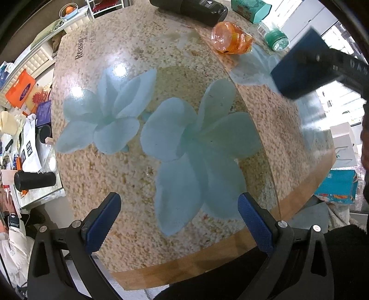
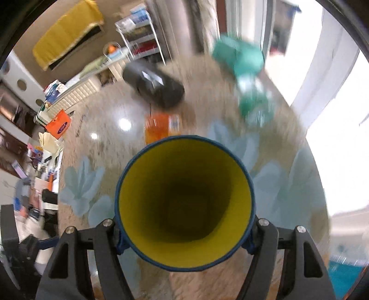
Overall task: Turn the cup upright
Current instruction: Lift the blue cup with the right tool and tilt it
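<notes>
The cup [image 2: 184,203] is dark blue outside and yellow inside. My right gripper [image 2: 184,233] is shut on it, and its open mouth faces the right wrist camera's view forward, held above the table. In the left wrist view the cup [image 1: 299,67] shows as a blurred dark blue body at the upper right, held in the air by the right gripper's black frame. My left gripper [image 1: 180,221] is open and empty, low over the near part of the table [image 1: 96,175], with both blue pads [image 1: 256,226] showing.
The table top has a sandy pattern with pale blue flowers. At its far side lie an orange plastic bottle [image 1: 230,38], a black cylinder [image 1: 191,9], a teal box [image 1: 251,9] and a green-capped bottle [image 1: 275,38]. Clutter fills the floor and shelves at left.
</notes>
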Demonstrator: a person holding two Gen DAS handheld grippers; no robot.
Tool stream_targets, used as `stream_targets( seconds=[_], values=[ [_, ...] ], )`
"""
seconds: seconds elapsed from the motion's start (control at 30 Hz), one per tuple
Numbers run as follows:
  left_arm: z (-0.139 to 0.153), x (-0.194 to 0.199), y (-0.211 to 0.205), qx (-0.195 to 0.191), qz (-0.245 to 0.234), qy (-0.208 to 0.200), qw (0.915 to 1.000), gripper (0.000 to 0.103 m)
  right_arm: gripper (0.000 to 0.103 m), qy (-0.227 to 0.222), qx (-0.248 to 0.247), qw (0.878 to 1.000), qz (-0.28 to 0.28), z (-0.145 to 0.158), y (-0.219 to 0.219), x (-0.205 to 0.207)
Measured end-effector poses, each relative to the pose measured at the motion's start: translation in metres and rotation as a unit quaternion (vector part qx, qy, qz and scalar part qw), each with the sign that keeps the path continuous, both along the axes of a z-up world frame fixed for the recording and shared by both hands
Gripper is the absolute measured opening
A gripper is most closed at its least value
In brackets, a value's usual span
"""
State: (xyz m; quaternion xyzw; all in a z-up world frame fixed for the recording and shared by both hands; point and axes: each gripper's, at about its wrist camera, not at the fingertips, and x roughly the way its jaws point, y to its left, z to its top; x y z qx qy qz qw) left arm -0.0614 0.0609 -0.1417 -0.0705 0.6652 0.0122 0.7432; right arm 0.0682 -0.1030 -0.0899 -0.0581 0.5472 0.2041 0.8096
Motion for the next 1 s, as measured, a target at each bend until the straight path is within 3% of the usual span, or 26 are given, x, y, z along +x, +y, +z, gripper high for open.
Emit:
stream_targets(
  seconds=[0.17,0.27,0.53,1.0],
  values=[
    [0.005,-0.001,-0.001,0.011,-0.002,-0.011,0.9999,0.102,0.070,-0.108,-0.018,0.993,0.044,0.003,0.008,-0.005],
    [0.009,-0.001,-0.002,0.017,0.000,-0.021,0.9996,0.102,0.070,-0.136,-0.017,0.989,0.063,-0.006,0.003,-0.011],
    [0.010,-0.002,-0.006,0.010,0.008,-0.032,0.9994,0.102,0.070,-0.119,-0.009,0.991,0.065,-0.052,-0.008,-0.014],
    [0.004,-0.010,-0.005,0.008,0.013,-0.014,0.9998,0.102,0.071,-0.145,0.005,0.988,0.055,-0.054,-0.021,-0.029]
  ],
)
